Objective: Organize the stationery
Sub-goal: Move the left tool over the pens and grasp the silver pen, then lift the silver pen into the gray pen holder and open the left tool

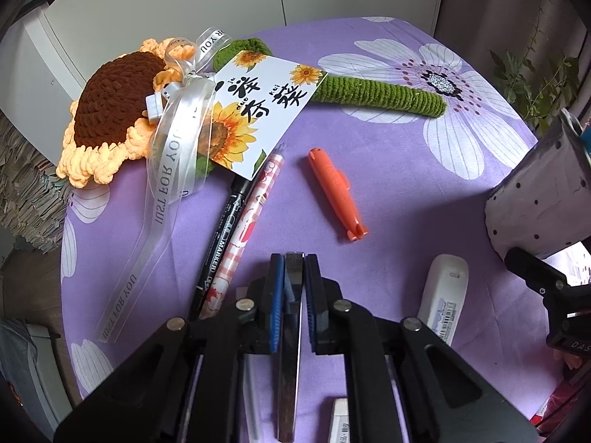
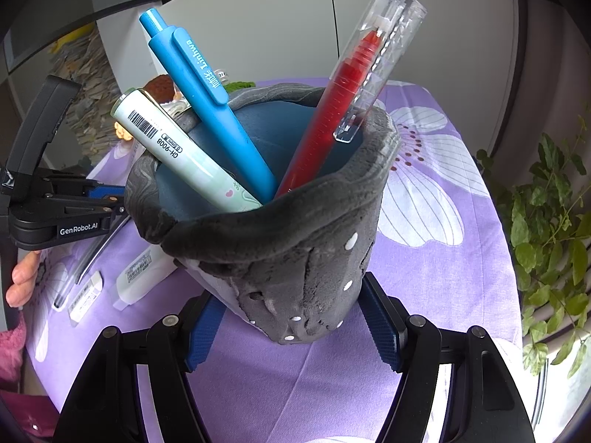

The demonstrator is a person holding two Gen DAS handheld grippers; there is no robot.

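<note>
Purple cloth (image 1: 369,170) bears a sunflower (image 1: 110,110); left jaws pinch a ruler (image 1: 291,332), right jaws clasp the cup (image 2: 295,251).

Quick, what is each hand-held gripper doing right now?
Left hand-held gripper: closed on a thin metal ruler.
Right hand-held gripper: closed on the grey pen holder.

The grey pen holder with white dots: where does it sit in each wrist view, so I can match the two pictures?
Left wrist view: grey pen holder at the right edge, mid-height, partly cut off.
Right wrist view: it fills the centre, gripped by the right gripper, with three pens inside.
Shared landmark: the purple tablecloth with white flowers.
</note>
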